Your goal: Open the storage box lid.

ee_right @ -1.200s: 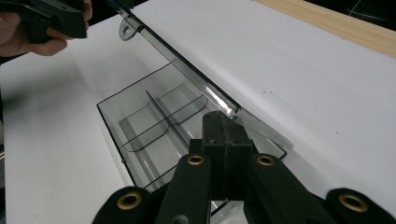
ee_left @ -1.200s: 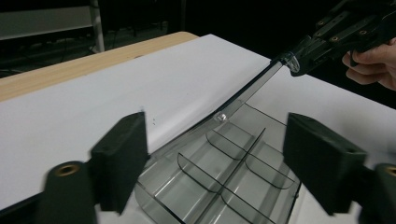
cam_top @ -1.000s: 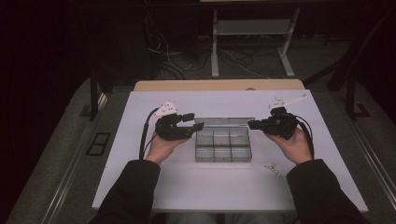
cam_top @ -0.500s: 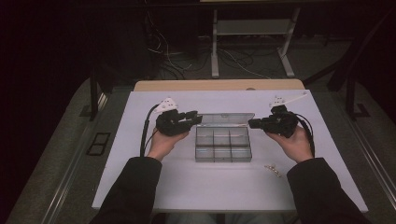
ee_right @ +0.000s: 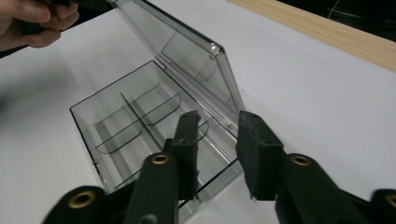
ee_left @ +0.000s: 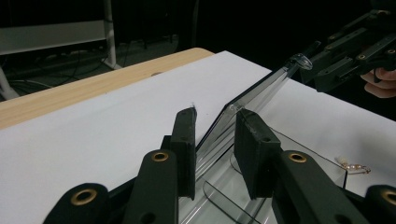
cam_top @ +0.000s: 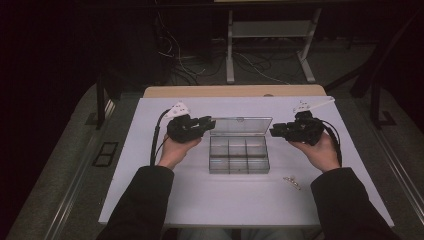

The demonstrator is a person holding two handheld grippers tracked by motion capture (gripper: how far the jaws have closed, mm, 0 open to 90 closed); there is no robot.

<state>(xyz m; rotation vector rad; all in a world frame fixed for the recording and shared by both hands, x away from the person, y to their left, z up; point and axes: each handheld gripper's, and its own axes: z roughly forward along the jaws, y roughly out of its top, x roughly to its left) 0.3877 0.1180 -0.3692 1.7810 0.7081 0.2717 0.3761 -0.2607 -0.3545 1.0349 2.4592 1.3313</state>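
A clear compartment box [cam_top: 239, 155] lies at the middle of the white table [cam_top: 150, 200], its lid [cam_top: 241, 125] raised at the far edge. The left gripper [cam_top: 209, 122] stands at the lid's left end; its jaws, having just been closing, straddle the lid's edge narrowly, and contact cannot be judged. The right gripper [cam_top: 274, 132] sits at the box's right, jaws having just been opening, part-open beside the lid's corner, holding nothing. A small metal clip [cam_top: 291, 182] lies near right of the box.
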